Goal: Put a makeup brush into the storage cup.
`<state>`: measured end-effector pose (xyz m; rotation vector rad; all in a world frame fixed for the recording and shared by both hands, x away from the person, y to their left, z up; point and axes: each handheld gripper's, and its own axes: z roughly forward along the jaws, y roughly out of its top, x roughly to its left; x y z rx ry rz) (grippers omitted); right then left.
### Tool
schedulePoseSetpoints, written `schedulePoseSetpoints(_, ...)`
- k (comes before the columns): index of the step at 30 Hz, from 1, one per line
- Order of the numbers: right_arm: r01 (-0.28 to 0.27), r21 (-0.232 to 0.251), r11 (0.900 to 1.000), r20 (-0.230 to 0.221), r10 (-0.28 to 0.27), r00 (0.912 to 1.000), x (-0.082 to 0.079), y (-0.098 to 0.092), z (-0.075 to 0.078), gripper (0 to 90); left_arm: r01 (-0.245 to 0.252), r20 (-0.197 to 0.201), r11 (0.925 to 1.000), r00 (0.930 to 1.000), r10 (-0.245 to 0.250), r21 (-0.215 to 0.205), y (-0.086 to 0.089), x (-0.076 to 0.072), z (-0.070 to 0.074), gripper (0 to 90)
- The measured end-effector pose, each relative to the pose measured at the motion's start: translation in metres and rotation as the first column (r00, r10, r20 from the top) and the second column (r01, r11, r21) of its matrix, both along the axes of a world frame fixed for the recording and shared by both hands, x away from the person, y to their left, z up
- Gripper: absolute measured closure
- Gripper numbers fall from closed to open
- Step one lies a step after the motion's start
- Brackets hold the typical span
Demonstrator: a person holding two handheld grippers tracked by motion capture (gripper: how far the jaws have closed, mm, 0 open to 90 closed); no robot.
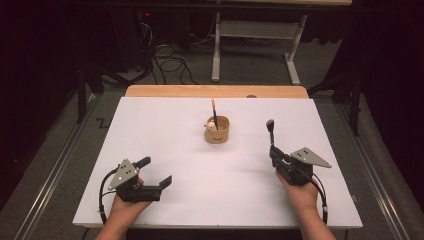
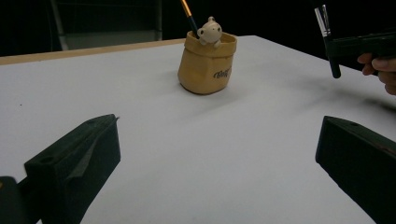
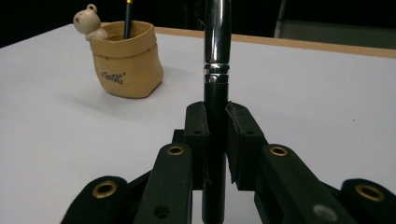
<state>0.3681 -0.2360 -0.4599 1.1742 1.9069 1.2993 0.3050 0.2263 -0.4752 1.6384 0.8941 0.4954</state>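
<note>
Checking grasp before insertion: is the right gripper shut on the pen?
Shut. The right gripper has both pads pressed against the black pen, which stands upright between them.

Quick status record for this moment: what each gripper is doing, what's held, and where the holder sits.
right gripper: shut on the brush, which stands upright between its jaws
brush: dark handle, silver ferrule, its bristle end up in the high view
left gripper: open, nothing between its jaws, low over the near left of the table
holder: tan bag-shaped cup with a small bear figure on its rim, mid table, toward the far side
pencil: standing in the holder, leaning
table: white top with a wooden far edge
</note>
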Motion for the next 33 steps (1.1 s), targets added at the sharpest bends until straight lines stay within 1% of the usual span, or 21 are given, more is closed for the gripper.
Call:
schedulePoseSetpoints(4, -0.001, 0.026, 1.0, 0.026, 0.0, 0.9997, -0.005, -0.004, 0.002, 80.7, 0.001, -0.004, 1.0, 1.0, -0.001, -0.002, -0.001, 0.0, -0.001, 0.9)
schedulePoseSetpoints(5, -0.008, 0.037, 0.999, 0.029, 0.007, 0.9996, -0.006, -0.005, 0.002, 80.7, 0.003, -0.006, 1.0, 1.0, -0.003, -0.006, -0.002, 0.0, -0.001, 0.9)
schedulePoseSetpoints(7, -0.008, 0.045, 0.999, 0.044, 0.006, 0.999, -0.008, -0.006, 0.003, 80.7, 0.007, -0.008, 0.9998, 0.9999, -0.007, -0.016, -0.001, 0.0, 0.0, 1.5)
schedulePoseSetpoints(12, -0.016, 0.068, 0.998, 0.078, 0.011, 0.9969, -0.014, -0.008, 0.004, 80.7, 0.007, -0.014, 0.9999, 0.9999, -0.007, -0.013, -0.002, 0.0, -0.001, 1.5)
schedulePoseSetpoints(14, -0.021, 0.062, 0.998, 0.095, 0.015, 0.9953, -0.015, -0.007, 0.004, 80.7, 0.009, -0.019, 0.9999, 0.9998, -0.009, -0.015, -0.003, 0.0, -0.001, 2.1)
schedulePoseSetpoints(18, -0.031, 0.059, 0.998, 0.109, 0.025, 0.9937, -0.016, -0.004, 0.004, 80.7, 0.015, -0.019, 0.9998, 0.9997, -0.015, -0.016, -0.003, -0.001, -0.001, 3.3)
schedulePoseSetpoints(20, -0.033, 0.059, 0.998, 0.111, 0.027, 0.9934, -0.017, -0.003, 0.004, 80.7, 0.024, -0.02, 0.9992, 0.9995, -0.024, -0.031, -0.003, -0.001, 0.0, 3.3)
schedulePoseSetpoints(23, -0.046, 0.057, 0.997, 0.122, 0.039, 0.9918, -0.016, 0.001, 0.006, 80.7, 0.022, -0.017, 0.9992, 0.9996, -0.023, -0.032, -0.003, -0.001, 0.0, 3.4)
schedulePoseSetpoints(26, -0.064, 0.076, 0.995, 0.133, 0.054, 0.9896, -0.015, 0.005, 0.01, 80.7, 0.02, -0.018, 0.9993, 0.9996, -0.02, -0.032, -0.002, -0.001, 0.0, 3.4)
schedulePoseSetpoints(29, -0.091, 0.061, 0.994, 0.141, 0.081, 0.9866, -0.012, 0.012, 0.014, 80.7, 0.016, -0.018, 0.9994, 0.9997, -0.016, -0.031, -0.002, 0.0, 0.0, 3.4)
schedulePoseSetpoints(33, -0.116, 0.059, 0.991, 0.142, 0.107, 0.984, -0.009, 0.021, 0.018, 80.7, 0.012, -0.017, 0.9995, 0.9998, -0.013, -0.028, -0.002, -0.001, 0.0, 3.4)
